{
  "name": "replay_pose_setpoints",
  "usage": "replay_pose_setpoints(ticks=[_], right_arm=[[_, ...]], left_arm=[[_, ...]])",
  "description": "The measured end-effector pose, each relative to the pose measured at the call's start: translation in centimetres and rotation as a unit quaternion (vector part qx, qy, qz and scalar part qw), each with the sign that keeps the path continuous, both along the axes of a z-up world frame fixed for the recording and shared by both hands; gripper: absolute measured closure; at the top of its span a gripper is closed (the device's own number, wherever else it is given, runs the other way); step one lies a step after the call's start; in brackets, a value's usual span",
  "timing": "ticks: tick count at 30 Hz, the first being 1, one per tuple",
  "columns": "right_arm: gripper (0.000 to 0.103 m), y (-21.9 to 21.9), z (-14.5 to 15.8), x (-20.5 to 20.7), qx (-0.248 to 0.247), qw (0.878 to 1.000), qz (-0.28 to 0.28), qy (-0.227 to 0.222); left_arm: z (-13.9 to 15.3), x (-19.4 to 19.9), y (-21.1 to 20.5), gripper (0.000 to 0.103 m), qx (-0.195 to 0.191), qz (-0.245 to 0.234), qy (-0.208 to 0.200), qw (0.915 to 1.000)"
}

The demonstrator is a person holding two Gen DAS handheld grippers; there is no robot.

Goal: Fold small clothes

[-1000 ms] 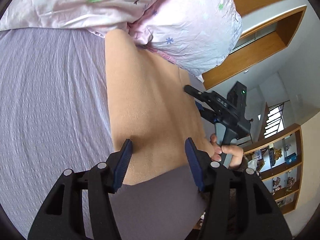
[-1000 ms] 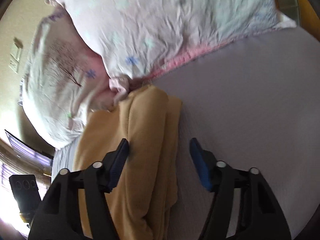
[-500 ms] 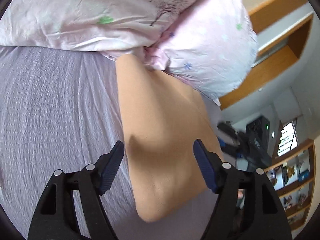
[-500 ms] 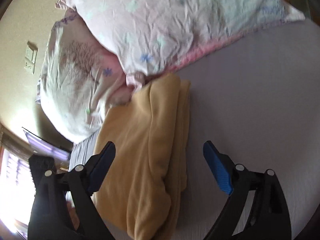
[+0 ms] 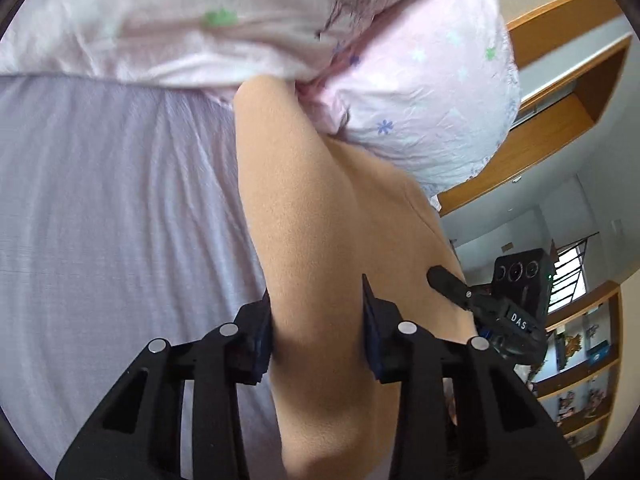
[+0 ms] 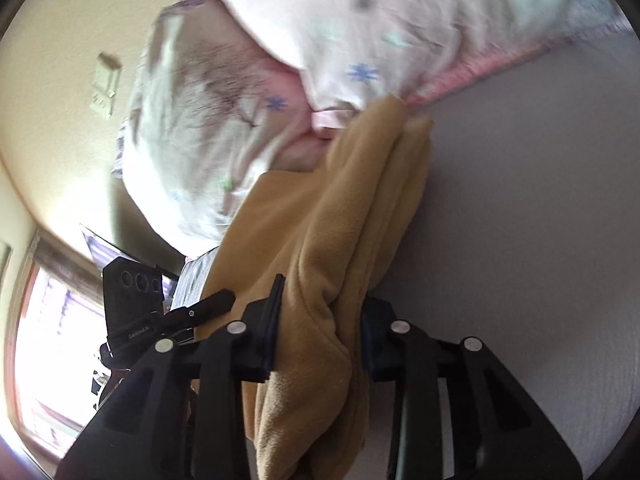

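A tan fleece garment (image 5: 328,216) lies folded on a lilac bed sheet (image 5: 112,208), its far end tucked against pink floral pillows (image 5: 420,92). My left gripper (image 5: 316,320) is shut on the near end of the garment, which bulges between the blue pads. My right gripper (image 6: 320,316) is shut on the stacked folded layers of the garment (image 6: 360,216) at its other near corner. The right gripper also shows in the left wrist view (image 5: 452,284), and the left gripper shows in the right wrist view (image 6: 208,304).
Pillows (image 6: 280,80) fill the far side of the bed. The sheet (image 6: 520,200) spreads right of the garment. A wooden headboard frame (image 5: 560,92) and shelves (image 5: 580,360) stand at the right; a window (image 6: 48,340) is at left.
Both grippers were open and straddling the garment's near end; they have moved in and closed on the fabric, which now bunches up between the pads.
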State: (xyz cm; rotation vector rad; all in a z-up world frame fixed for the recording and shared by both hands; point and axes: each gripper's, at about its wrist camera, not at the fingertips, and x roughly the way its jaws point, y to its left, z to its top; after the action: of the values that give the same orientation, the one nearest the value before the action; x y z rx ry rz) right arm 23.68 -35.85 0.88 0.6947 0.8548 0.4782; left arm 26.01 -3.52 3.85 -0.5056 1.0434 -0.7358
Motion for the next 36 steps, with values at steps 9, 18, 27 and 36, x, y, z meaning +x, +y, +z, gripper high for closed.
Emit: replay_pose_setpoints(ticks=[9,18,27,36], right_arm=[[0.061,9.4,0.3,1.8,-0.071,0.995,0.063,0.021],[0.018,11.6,4.6,-5.0,0.002,0.992,0.111,-0.052],[0.002,10.2,3.1,-9.1,-0.088,0.995,0.048,-0.012],[0.002,13.9,1.2,-12.2,-0.297,0.955,0.025,-0.009]], left_arm=[[0.6,-3.3,10.4,0.06,0.059,0.096,-0.021,0.9934],[4.1,-10.0,9.4,0.04,0.029,0.029,-0.11,0.993],[2.9,-12.6,9.0,0.033,0.134,0.019,-0.127,0.9827],[0.4,-14.8,9.3,0.004,0.279,0.055,-0.119,0.9515]])
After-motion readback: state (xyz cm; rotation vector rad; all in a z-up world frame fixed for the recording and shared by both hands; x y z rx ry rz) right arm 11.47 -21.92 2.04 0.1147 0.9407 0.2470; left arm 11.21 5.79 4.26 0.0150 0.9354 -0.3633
